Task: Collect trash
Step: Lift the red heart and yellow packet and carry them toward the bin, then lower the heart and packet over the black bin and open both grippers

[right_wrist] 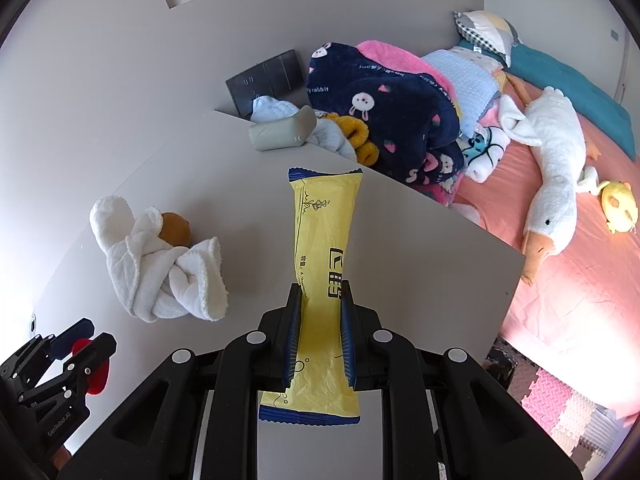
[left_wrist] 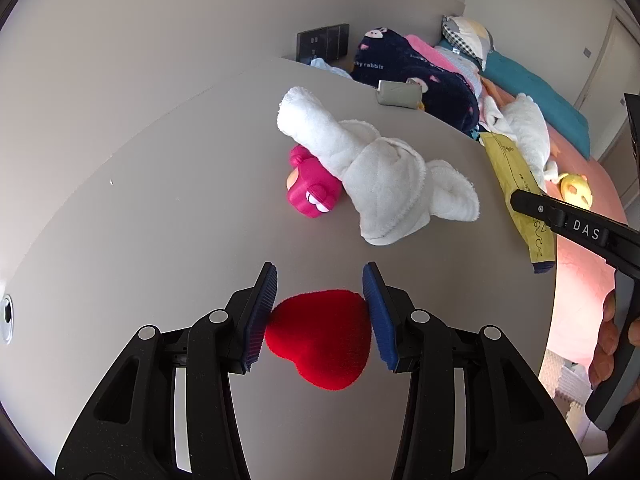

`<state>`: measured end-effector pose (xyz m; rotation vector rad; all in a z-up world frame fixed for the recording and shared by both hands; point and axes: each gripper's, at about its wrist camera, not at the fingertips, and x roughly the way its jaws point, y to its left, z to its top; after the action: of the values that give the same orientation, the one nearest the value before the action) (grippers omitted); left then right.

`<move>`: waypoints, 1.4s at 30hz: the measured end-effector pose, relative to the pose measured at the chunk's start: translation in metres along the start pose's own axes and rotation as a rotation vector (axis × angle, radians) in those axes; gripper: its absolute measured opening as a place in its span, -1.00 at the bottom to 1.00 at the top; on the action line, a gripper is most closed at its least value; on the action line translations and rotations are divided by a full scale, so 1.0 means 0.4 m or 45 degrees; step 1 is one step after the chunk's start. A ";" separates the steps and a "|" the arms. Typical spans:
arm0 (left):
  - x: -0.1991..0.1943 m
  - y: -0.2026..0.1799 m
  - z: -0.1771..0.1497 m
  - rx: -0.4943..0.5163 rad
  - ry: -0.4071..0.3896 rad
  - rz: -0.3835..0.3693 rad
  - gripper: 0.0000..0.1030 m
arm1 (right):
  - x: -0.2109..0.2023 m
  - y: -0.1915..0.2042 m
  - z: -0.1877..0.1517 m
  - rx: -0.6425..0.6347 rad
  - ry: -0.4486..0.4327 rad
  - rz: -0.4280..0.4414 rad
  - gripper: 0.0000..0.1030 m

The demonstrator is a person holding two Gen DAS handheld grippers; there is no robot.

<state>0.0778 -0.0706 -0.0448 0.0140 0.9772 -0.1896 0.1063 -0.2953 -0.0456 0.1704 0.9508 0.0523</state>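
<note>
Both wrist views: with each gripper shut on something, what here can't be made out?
- Any trash bin: in neither view.
- Pink toy: left wrist view, partly under the white towel; right wrist view shows only a brown object in the towel's folds.
- Yellow wrapper: whether full or empty; print partly hidden by right gripper.
- Red heart: underside unseen in left gripper.
</note>
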 end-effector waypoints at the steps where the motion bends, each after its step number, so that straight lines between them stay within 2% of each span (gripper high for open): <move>1: -0.005 -0.006 0.000 0.005 -0.005 -0.002 -0.14 | -0.010 -0.005 -0.005 0.001 -0.005 0.000 -0.62; 24: -0.049 -0.271 -0.031 0.165 -0.028 -0.130 -0.14 | -0.210 -0.201 -0.124 0.074 -0.090 -0.066 -0.62; 42: -0.051 -0.517 -0.043 0.351 -0.020 -0.237 -0.14 | -0.315 -0.406 -0.202 0.230 -0.135 -0.157 -0.62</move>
<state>0.0181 -0.2692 -0.0225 0.1741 0.9302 -0.4943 -0.0374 -0.4603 -0.0175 0.2778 0.8576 -0.1554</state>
